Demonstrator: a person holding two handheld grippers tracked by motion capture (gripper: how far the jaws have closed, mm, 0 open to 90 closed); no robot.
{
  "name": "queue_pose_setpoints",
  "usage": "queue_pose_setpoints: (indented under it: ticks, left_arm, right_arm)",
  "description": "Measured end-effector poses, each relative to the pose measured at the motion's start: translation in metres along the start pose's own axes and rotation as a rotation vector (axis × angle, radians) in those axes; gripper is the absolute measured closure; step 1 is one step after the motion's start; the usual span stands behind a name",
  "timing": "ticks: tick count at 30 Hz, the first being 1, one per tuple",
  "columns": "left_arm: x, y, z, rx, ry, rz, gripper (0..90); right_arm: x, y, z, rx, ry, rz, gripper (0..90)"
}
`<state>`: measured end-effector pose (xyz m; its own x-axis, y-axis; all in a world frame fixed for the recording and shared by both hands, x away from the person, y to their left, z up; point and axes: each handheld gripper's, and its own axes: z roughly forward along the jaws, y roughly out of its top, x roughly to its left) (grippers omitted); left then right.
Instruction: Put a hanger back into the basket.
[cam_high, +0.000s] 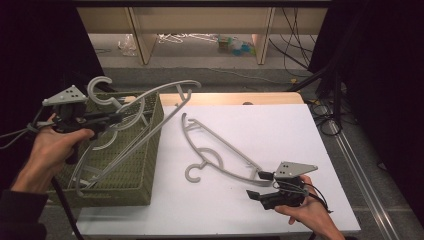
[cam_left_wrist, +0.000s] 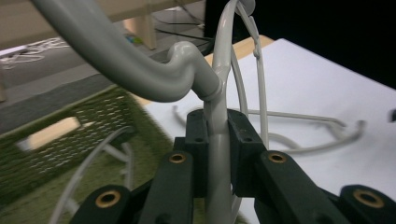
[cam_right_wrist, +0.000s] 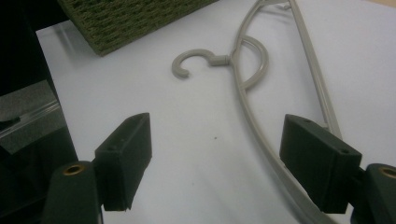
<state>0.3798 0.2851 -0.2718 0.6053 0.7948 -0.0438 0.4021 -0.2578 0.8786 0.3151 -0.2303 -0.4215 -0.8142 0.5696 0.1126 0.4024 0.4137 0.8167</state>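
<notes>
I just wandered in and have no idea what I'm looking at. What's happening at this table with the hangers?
A person is working with a hand-held gripper in each hand. The left gripper is clamped on a grey hanger, holding it up over a green woven basket with more hangers inside. The right gripper is open beside another hanger lying flat on the white table.

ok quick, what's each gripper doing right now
left gripper: closed on a grey hanger over the green basket.
right gripper: open, holding nothing, by the hanger on the table.
</notes>
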Motion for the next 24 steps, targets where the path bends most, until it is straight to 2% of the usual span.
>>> queue_pose_setpoints:
  ticks: [6,14,18,21,24]
  left_arm:
    - [0.027,-0.007,0.002,0.002,0.073,-0.036,79.8]
    - [0.051,-0.017,0.003,-0.012,0.115,-0.076,79.8]
    - [0.061,-0.022,0.007,0.002,0.134,-0.066,79.8]
    - [0.068,-0.025,0.008,0.007,0.149,-0.073,79.7]
    - [0.076,-0.028,0.009,0.008,0.158,-0.051,79.7]
  right_arm:
    - [-0.001,-0.001,0.001,0.007,-0.004,0.012,21.9]
    - [0.000,-0.001,0.002,0.006,-0.011,0.005,21.9]
    - [0.000,-0.001,0.002,0.013,-0.008,0.005,22.2]
    - [-0.001,0.000,0.001,0.010,-0.002,0.005,22.2]
    - [-0.001,-0.001,0.001,0.013,-0.008,0.008,22.3]
